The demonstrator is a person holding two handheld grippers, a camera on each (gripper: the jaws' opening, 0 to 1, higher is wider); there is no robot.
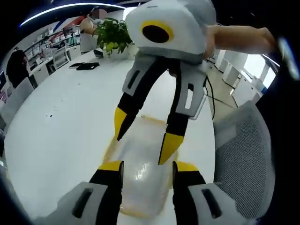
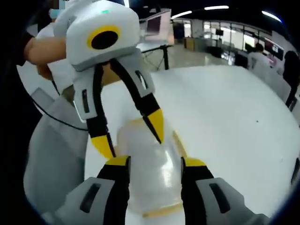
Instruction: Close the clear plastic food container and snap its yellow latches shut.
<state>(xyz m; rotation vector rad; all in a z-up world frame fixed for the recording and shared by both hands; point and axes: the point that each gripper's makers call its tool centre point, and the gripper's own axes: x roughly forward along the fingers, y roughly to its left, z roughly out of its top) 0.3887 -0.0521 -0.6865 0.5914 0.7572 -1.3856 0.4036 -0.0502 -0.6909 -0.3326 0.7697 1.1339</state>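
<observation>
**A:** Where's the container sitting on your feed?

**B:** In my left gripper view the clear plastic food container (image 1: pixel 140 173) lies low in the centre of the frame on the white worktop (image 1: pixel 61 126), with its yellowish edging showing around the lid. My left gripper (image 1: pixel 147 168) rises from the bottom edge, its jaws spread wide, one on each side of the container's near end. I can't tell whether the tips actually touch the plastic.

**A:** And the other one?

**B:** The right gripper (image 1: pixel 140 143) reaches down from the upper centre of that same frame, jaws apart, yellow tips pointing at the top of the container. One tip is near the lid's far left edge, the other over its middle. A hand (image 1: pixel 239 40) holds it at the upper right.

**A:** Same story from the right gripper view?

**B:** Yes. There the container (image 2: pixel 150 173) sits bottom centre between the right gripper (image 2: pixel 154 166), whose jaws stand open on either side of it. The left gripper (image 2: pixel 131 133) hangs from the upper left, jaws parted, tips at the container's far end.

**A:** Anything else around?

**B:** A grey mesh chair (image 1: pixel 246 154) at the right of the left gripper view, and a potted plant (image 1: pixel 112 35) at the top.
</observation>
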